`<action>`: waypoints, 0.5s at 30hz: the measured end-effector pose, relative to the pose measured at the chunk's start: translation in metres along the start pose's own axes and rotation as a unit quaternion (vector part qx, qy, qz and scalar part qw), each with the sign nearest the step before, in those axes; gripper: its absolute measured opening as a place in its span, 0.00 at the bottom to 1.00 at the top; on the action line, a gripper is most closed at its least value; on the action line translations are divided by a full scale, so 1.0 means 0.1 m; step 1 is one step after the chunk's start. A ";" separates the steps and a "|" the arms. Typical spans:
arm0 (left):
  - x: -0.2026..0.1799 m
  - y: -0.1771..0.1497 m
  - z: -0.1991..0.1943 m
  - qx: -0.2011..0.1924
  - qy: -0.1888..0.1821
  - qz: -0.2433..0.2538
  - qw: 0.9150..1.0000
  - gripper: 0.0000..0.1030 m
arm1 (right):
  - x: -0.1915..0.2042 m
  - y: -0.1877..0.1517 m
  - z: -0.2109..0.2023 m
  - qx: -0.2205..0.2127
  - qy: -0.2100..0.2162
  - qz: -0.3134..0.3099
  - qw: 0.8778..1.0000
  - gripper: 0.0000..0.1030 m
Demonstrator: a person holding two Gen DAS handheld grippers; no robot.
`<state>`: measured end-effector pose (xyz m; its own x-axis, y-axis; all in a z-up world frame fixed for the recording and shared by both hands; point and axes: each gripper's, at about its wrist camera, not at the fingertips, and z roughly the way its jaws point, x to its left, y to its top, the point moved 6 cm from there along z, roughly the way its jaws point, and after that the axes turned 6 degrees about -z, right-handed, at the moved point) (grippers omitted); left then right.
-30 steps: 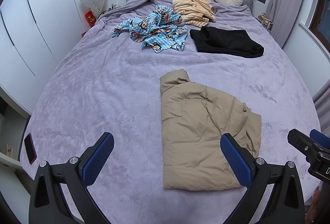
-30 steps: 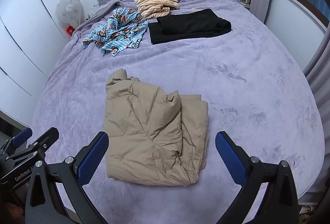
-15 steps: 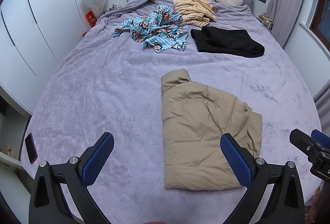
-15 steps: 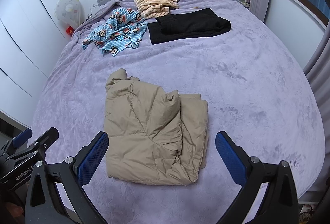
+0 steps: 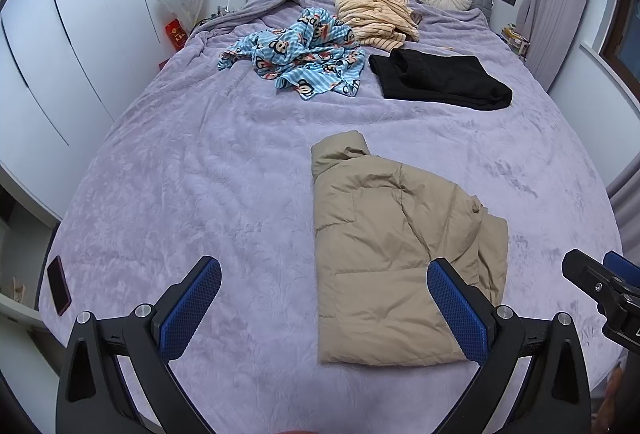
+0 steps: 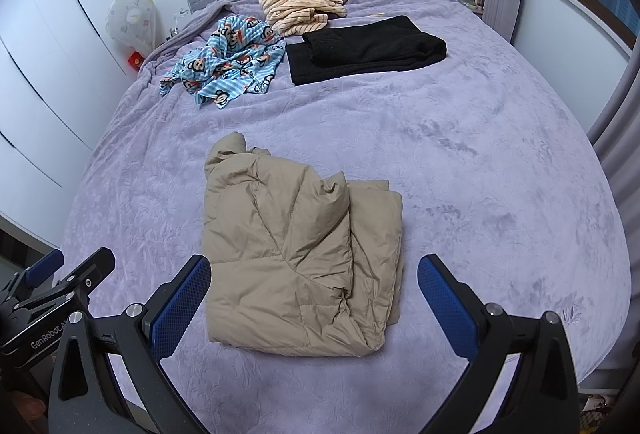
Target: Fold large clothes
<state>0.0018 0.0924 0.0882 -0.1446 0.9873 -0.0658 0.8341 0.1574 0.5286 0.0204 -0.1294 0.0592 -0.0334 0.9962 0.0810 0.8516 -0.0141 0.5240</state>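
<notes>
On the far left edge of the bed (image 5: 168,170) lies a dark phone (image 5: 59,285), well away from the work. The left tool (image 5: 324,306) hovers above the near edge of the blanket with its jaws spread wide and nothing between them. Just right of it lies the beige puffer jacket (image 5: 396,254), folded into a rough rectangle, collar pointing toward the headboard, one sleeve edge bunched along its right side. The right tool (image 6: 314,300) hangs over the jacket's near edge, equally wide open and empty. Over the last second almost nothing has shifted; both tools have only drifted slightly and the jacket lies exactly as before. That suggests this fold is finished and released. Further up the bed, the blue monkey-print garment (image 5: 296,54) and striped peach garment (image 5: 378,14) lie crumpled, likely next; the black garment (image 5: 440,78) looks folded.
</notes>
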 end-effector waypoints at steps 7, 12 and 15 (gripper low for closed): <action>-0.01 -0.01 0.01 0.002 0.000 0.000 1.000 1.00 | 0.00 0.00 0.00 0.000 0.002 0.001 1.000 1.00; 0.00 -0.05 0.00 0.004 0.000 0.001 1.000 1.00 | 0.00 0.01 0.00 0.000 0.001 0.001 1.000 1.00; -0.01 -0.07 0.02 0.005 -0.001 0.003 1.000 1.00 | -0.01 0.01 0.00 0.001 0.001 0.000 1.000 1.00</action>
<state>-0.0030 0.0902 0.0830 -0.1377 0.9884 -0.0645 0.8408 0.1510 0.5199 0.0216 -0.1301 0.0597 -0.0341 0.9960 0.0832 0.8525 -0.0144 0.5225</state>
